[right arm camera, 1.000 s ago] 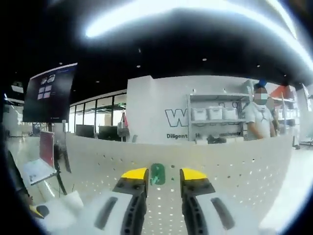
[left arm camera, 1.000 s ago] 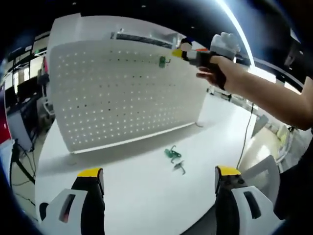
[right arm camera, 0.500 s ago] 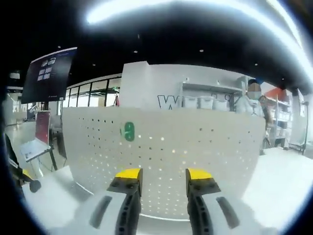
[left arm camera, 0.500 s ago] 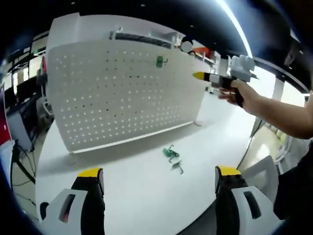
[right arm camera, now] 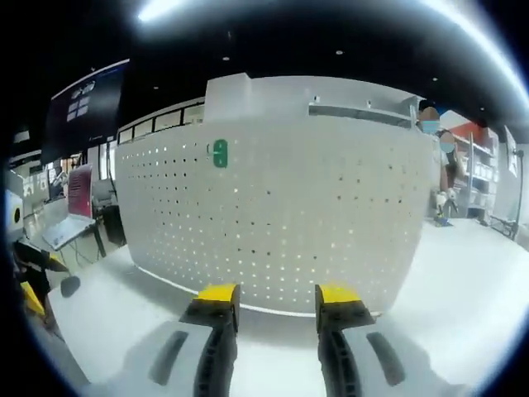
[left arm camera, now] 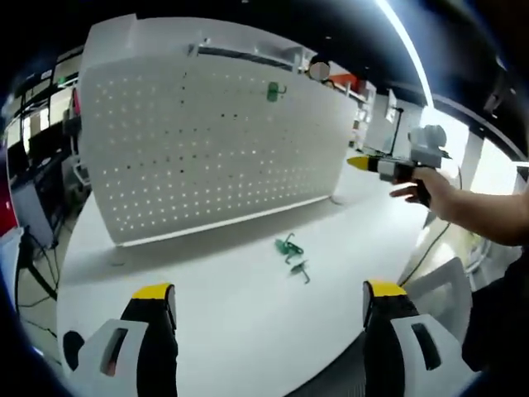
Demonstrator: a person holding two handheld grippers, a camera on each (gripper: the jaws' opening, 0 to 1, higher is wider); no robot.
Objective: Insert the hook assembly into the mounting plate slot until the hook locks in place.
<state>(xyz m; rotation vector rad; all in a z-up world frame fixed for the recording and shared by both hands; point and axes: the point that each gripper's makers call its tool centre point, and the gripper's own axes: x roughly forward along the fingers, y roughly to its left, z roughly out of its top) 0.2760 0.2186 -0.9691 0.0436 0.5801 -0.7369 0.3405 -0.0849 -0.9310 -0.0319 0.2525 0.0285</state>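
One green hook (left arm camera: 274, 92) hangs on the white perforated pegboard (left arm camera: 207, 149).

The right claw (left arm camera: 357, 164) has drawn back from the pegboard (left arm camera: 207, 149) and dropped lower, out to the right, leaving the green hook (left arm camera: 274, 92) hanging in its upper holes with nothing gripping it.
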